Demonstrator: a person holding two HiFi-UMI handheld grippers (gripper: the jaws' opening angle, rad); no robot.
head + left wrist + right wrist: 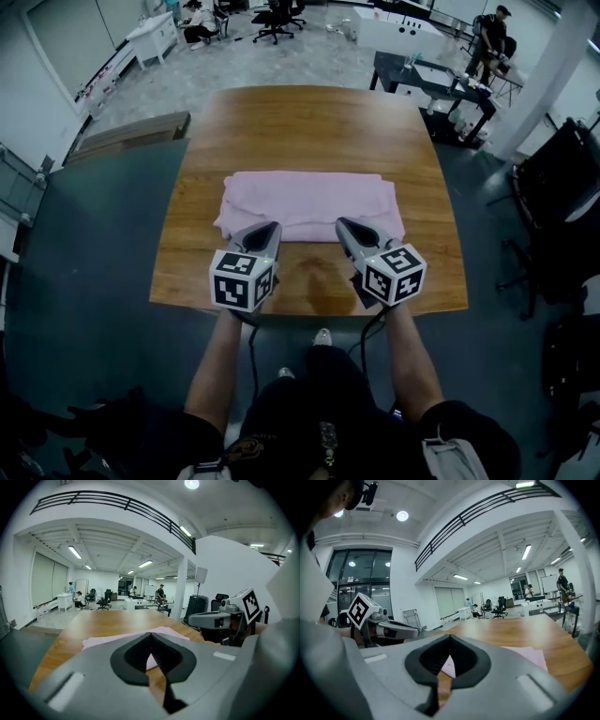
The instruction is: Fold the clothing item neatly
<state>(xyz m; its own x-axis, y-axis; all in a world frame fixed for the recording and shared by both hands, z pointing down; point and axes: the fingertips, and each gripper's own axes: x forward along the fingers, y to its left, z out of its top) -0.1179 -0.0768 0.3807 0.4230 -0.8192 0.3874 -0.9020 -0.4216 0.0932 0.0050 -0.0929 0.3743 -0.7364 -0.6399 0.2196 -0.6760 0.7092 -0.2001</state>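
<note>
While the folded pink garment lies on the wooden table, the left gripper and right gripper hover over its near edge, jaws together, empty

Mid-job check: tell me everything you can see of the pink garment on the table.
The pink garment is soft-looking cloth folded into a flat, wide rectangle of layers, its edges slightly uneven. It lies on the wooden table, long side facing the person. The left gripper and right gripper hang shut and empty over its near edge, neither holding it.
</note>
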